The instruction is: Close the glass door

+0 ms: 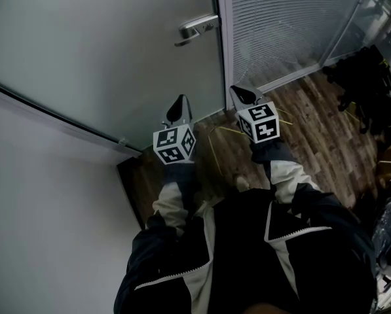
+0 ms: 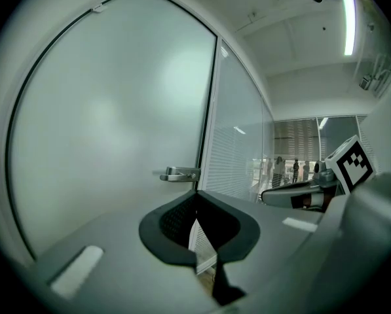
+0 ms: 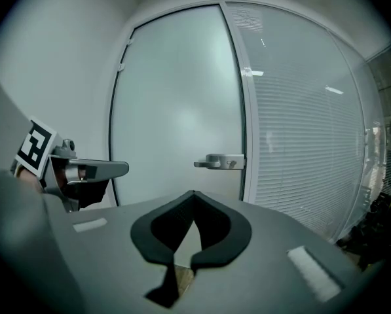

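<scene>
1. Frosted pale-grey glass door [image 1: 103,51] with a thin dark edge line. It stands flush in its white frame, handle side against the post, with no gap visible.
2. Silver metal lever handle [image 1: 196,28] at the door's right edge, lying level.
3. Glazed partition with white horizontal blinds [image 1: 280,25], directly right of the post.
4. Left gripper [image 1: 180,103], grey, with a black-and-white marker cube. Its 2 jaws are closed tip to tip with nothing between them. It points at the door pane left of the handle and stays clear of the glass.
5. Right gripper [image 1: 240,91], same build. Its 2 jaws are pressed together and empty. It is aimed near the post below the handle and touches neither.
6. Dark wood-pattern floor [image 1: 313,136] beneath both grippers.
7. Black equipment [image 1: 365,84] on the floor at far right, kind unclear.
8. The person's dark sleeves with pale panels [image 1: 283,175], behind the cubes.
</scene>
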`<state>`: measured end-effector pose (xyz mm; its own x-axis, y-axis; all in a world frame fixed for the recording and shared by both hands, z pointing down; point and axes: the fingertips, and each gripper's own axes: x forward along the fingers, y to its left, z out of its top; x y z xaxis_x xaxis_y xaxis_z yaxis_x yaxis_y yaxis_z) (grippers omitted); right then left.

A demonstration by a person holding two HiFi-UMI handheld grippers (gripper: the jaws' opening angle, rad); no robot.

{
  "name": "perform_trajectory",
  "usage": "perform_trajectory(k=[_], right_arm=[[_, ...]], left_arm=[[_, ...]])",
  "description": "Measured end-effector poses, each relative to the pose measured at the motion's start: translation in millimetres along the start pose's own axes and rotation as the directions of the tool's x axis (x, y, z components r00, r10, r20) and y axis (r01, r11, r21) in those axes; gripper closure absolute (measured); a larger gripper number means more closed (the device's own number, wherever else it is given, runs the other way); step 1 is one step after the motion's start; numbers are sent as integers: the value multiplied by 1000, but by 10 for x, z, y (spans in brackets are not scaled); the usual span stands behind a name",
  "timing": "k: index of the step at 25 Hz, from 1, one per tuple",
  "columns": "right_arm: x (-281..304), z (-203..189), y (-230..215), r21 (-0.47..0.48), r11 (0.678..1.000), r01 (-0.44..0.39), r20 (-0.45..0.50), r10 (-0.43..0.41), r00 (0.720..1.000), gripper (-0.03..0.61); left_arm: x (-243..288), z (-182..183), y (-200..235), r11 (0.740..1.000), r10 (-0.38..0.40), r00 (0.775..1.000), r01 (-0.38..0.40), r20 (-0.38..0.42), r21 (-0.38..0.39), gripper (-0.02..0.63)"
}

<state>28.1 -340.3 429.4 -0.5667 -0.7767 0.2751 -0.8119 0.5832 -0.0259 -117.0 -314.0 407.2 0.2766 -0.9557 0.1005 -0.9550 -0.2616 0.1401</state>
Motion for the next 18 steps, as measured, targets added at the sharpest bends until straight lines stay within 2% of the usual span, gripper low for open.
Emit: perform_trajectory(k=[7, 18], right_arm=[[29, 49, -81, -4, 1000, 22, 11, -22, 1000, 577], [49, 22, -70, -11, 1000, 11, 1, -11, 1000, 577]], left_arm=[[12, 32, 1, 1000, 10, 1000, -10, 0, -3, 612], [20, 7, -59, 1000, 7, 1000, -7, 0, -3, 612]])
